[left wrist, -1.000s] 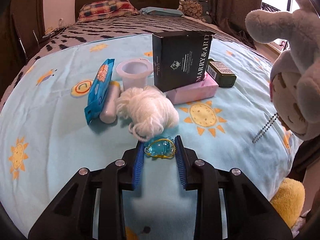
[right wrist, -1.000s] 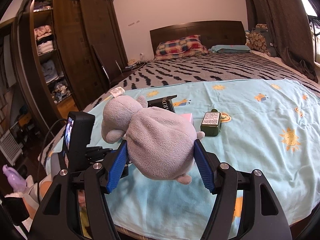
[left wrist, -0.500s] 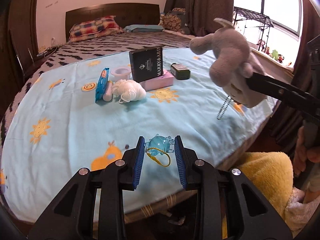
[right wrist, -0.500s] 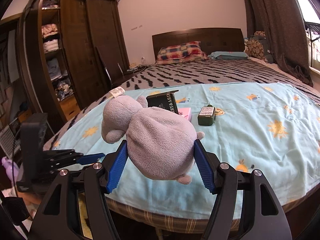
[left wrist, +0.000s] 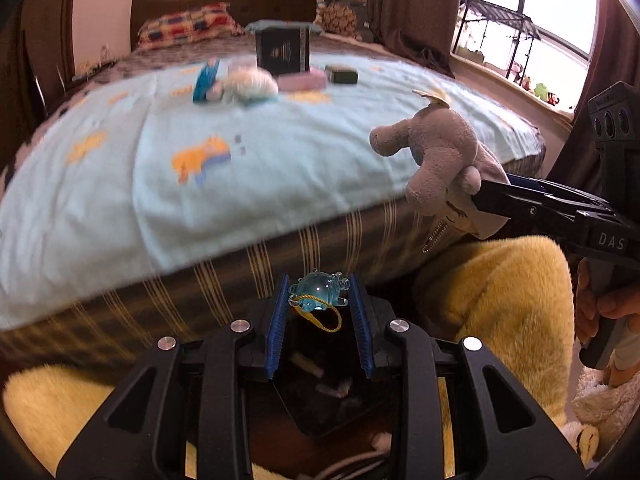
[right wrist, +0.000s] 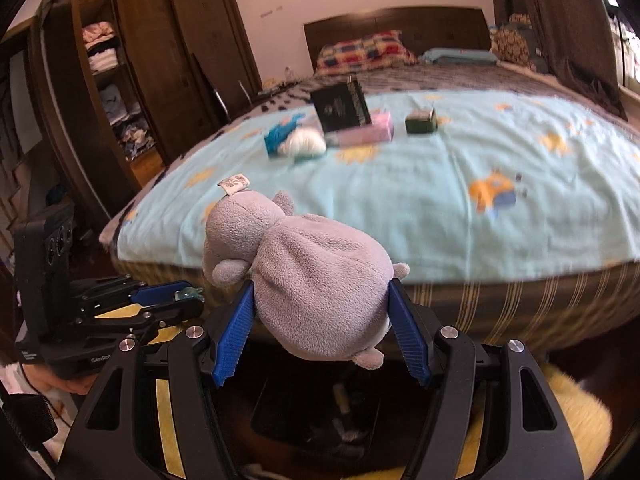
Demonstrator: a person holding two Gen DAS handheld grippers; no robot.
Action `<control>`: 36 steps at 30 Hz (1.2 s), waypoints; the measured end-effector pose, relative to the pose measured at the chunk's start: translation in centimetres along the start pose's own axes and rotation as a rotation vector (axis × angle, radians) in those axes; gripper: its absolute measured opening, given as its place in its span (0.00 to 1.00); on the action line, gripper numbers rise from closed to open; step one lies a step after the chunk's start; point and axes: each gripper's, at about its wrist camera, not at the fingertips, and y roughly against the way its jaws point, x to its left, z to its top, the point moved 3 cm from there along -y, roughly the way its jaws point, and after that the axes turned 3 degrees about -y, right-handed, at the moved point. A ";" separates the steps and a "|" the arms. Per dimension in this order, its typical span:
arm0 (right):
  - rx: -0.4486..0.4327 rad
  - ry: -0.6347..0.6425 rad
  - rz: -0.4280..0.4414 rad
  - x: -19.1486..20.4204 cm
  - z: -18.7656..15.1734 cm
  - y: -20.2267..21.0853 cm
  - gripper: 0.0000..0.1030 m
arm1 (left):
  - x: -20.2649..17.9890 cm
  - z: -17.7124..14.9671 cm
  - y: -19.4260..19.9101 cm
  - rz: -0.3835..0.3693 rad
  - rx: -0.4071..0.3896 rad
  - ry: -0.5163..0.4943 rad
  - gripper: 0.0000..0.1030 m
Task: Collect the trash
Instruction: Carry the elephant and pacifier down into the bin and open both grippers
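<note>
Beyond bed [left wrist: 240, 184] edge, above dark bin [left wrist: 320, 396] | left tongs [left wrist: 319, 300] clenched on small blue charm [left wrist: 318, 292]: hard, slick, light, pinched across body | right tongs [right wrist: 320, 320] clamped round grey plush toy [right wrist: 316, 280]: soft, light, squeezes; gripped mid-belly.

One grey plush toy [right wrist: 316, 280], one blue charm [left wrist: 318, 290], two boxes (black [right wrist: 340, 108], pink [right wrist: 366, 133]).

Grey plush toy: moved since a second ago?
Yes. The grey plush toy, once above the blue blanket, now hangs past the bed's edge, lower, over the floor.
</note>
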 end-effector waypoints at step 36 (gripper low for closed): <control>0.312 -0.211 -0.035 -1.8 -8.6 -10.2 0.79 | 1.3 -9.2 -8.8 -0.027 0.334 0.168 0.53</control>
